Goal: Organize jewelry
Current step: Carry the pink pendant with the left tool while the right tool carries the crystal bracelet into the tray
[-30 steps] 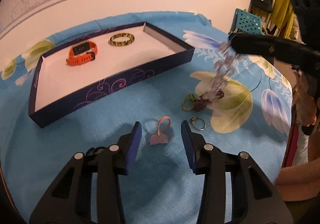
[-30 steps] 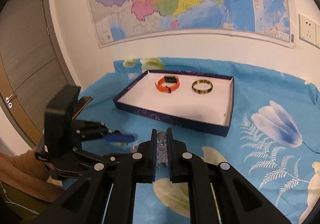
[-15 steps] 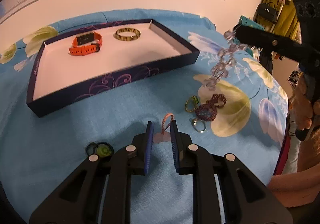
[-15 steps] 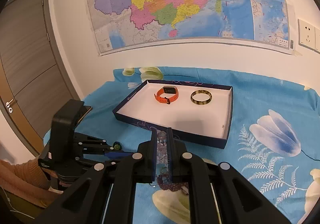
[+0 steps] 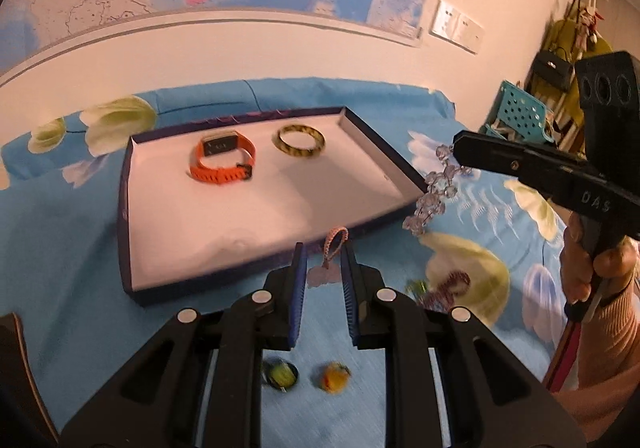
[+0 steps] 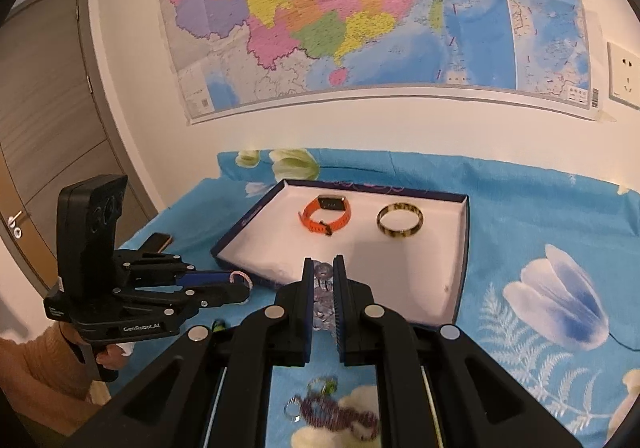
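While your left gripper [image 5: 324, 268] is clenched on the pink ring with its little pale charm [image 5: 327, 268], it holds that piece in the air just short of the near wall of the dark blue tray [image 5: 256, 276], the braided loop standing up between the blue pads. Your right gripper [image 6: 323, 284] is closed on the clear crystal bead bracelet [image 5: 434, 189], which dangles off the fingertips beside the tray's right-hand corner, above the cloth rather than over the tray's white floor. Inside the tray, toward its far wall, the orange smartwatch [image 5: 222, 161] lies just to the left of the tortoiseshell bangle [image 5: 299, 141], the two near each other but apart. On the blue floral tablecloth [image 5: 80, 248], outside the tray's near right corner, a dark red beaded bracelet [image 6: 340, 414] lies tangled with a small green ring [image 6: 324, 386] and a thin silver ring [image 6: 292, 408]; whether they touch is hard to tell through the blur. Further from the tray, under your left gripper, sit two small round pieces, one greenish [image 5: 280, 374] and one orange-yellow [image 5: 334, 380], both too blurred to name.
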Demonstrator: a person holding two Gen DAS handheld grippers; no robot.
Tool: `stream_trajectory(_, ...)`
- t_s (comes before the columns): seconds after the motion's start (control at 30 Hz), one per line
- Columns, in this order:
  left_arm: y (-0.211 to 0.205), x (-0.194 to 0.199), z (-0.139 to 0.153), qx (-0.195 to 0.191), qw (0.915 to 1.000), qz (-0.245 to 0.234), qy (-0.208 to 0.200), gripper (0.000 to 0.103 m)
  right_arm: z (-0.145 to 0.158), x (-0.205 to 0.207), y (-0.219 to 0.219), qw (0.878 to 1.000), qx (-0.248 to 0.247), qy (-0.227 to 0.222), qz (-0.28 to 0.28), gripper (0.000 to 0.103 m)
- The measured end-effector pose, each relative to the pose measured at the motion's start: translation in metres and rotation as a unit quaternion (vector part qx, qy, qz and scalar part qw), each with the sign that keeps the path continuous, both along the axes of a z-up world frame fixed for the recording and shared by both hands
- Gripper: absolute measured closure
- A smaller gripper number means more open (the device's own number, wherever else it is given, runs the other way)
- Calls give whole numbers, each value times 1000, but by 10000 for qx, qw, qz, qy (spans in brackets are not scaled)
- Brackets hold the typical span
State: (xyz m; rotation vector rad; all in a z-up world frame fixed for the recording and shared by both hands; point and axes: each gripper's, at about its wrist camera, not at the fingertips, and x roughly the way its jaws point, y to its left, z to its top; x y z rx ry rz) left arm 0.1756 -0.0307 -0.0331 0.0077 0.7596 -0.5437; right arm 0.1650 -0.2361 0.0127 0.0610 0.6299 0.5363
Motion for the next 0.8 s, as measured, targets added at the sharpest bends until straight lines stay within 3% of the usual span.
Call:
stream_trajectory(0.3, 3, 46, 1, 161, 9994, 308, -1, 85, -5, 48, 7, 9999, -19, 79, -122, 95)
stream_trajectory(0.8, -3, 98, -25, 422, 9974, 495, 317, 85, -31, 111, 16, 9984, 67, 435, -365, 95)
